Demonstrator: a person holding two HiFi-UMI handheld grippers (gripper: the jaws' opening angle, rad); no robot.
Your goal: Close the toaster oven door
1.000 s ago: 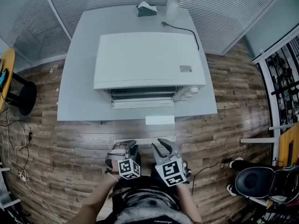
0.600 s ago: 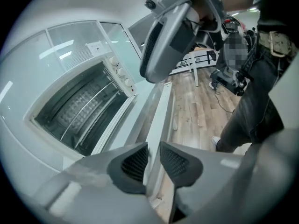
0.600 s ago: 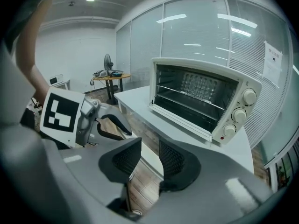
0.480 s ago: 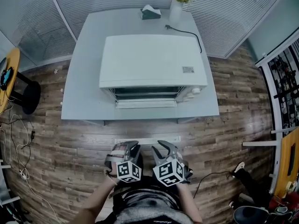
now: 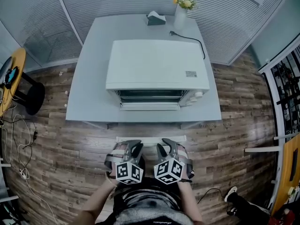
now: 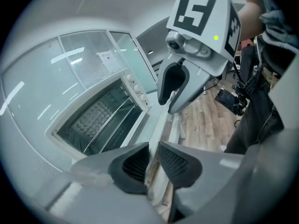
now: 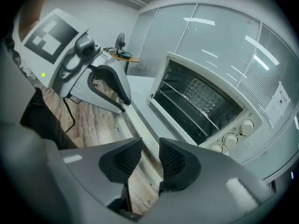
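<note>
A white toaster oven [image 5: 157, 64] stands on a grey table [image 5: 91, 78]. Its door [image 5: 150, 106] hangs open and folded down at the front, and the dark inside with a rack shows in the left gripper view [image 6: 100, 118] and the right gripper view [image 7: 201, 101]. Both grippers are held low near the person's body, well short of the table. My left gripper [image 5: 130, 149] [image 6: 153, 155] has just been closing to a narrow gap, with nothing between its pads. My right gripper [image 5: 168, 147] [image 7: 149, 160] has closed a little and stands open and empty.
A vase of yellow flowers [image 5: 182, 8], a tissue box [image 5: 156, 18] and the oven's power cord [image 5: 190, 36] sit at the table's far end. The knobs [image 5: 197, 95] are at the oven's front right. A black stool [image 5: 28, 95] and cables [image 5: 18, 139] are at the left. Wooden floor lies between me and the table.
The head view has shifted, so the oven now sits lower and more to the right. The left gripper has risen and its jaws have narrowed. The right gripper has rolled in place.
</note>
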